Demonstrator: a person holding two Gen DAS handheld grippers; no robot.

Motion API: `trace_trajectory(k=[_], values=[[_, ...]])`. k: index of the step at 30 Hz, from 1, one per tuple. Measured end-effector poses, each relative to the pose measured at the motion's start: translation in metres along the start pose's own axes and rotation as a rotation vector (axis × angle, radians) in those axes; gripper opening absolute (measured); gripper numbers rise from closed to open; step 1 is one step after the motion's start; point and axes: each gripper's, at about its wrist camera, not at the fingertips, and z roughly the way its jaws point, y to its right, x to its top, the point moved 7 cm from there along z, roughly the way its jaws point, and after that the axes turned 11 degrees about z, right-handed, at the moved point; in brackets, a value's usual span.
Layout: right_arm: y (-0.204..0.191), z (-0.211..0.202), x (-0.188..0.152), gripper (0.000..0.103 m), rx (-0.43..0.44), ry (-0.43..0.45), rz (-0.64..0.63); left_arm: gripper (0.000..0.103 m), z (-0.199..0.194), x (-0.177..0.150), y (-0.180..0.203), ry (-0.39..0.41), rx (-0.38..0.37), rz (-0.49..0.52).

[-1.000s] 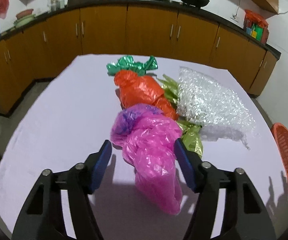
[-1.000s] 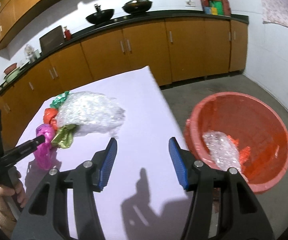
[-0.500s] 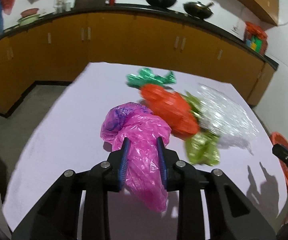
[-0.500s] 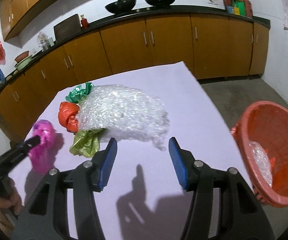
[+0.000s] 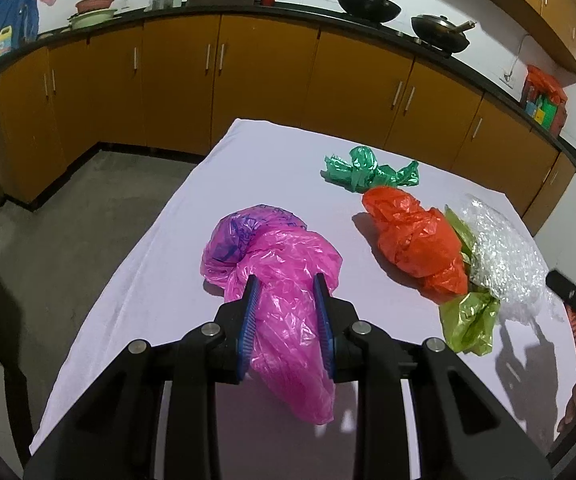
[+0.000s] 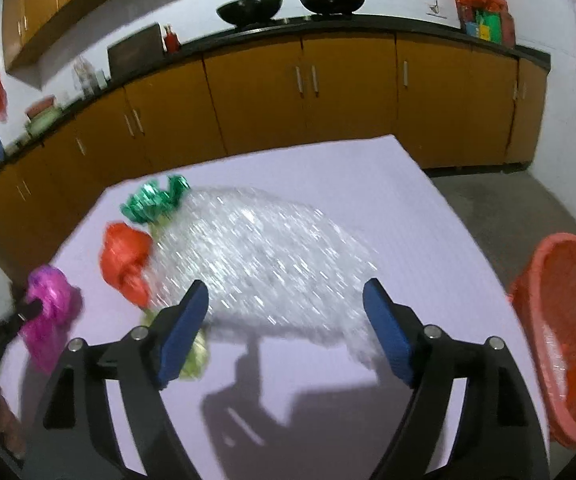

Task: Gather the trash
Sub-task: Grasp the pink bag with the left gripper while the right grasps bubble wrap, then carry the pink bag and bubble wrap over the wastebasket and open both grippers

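While the trash lies gathered toward one side of the white-covered table, the items stand as follows.

Left gripper: blue pads pressed in on the pink plastic bag, pinching its middle. The grip sits across the narrow waist, probably because the crumpled film bunches there and gives the pads something to bite.

Pink plastic bag: near the table's left edge, apart from the other pieces. Long axis runs straight away from the holder, along the line of the pads; the bulbous, purple-printed end points toward the far cabinets, the slack tail hangs back toward the holder. Whether it rests on the cloth or is just lifted, I cannot tell.

Right gripper: pads spread wide, nothing between them, hovering before the bubble wrap, likely sized up for that bulky sheet. This view is motion-blurred.

Bubble wrap: the largest piece, lying broad across the table's middle, touching the orange bag and the yellow-green bag.

Green wrapper: farthest piece, just beyond the orange bag.

Red basket: off the table's right edge, low down, some clear and orange scraps already inside; presumably the place meant for the rest.
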Motion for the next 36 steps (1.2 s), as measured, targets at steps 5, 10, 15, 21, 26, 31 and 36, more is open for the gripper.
trace_trajectory(k=[5,10,15,21,26,31,36], values=[[0.005,0.028,0.006,0.081,-0.07,-0.031,0.031,0.028,0.002,0.001,0.003,0.0,-0.005,-0.002],[0.018,0.053,-0.007,0.064,-0.089,-0.121,0.071,0.028,0.004,0.003,0.004,0.003,-0.01,-0.001],[0.024,0.052,-0.014,0.014,-0.084,-0.154,0.067,0.028,0.004,0.003,0.007,0.0,-0.014,-0.003],[0.039,0.028,-0.011,0.01,-0.074,-0.109,0.11,0.028,0.0,0.003,0.01,0.005,-0.021,-0.007],[0.057,-0.011,-0.002,0.01,-0.087,-0.028,0.138,0.028,-0.009,0.007,0.018,0.022,-0.036,0.003],[0.071,-0.049,0.007,0.01,-0.108,0.045,0.133,0.028,-0.023,0.011,0.035,0.046,-0.061,0.022],[0.088,-0.083,0.01,0.01,-0.121,0.091,0.142,0.028,-0.039,0.015,0.061,0.07,-0.098,0.053]])
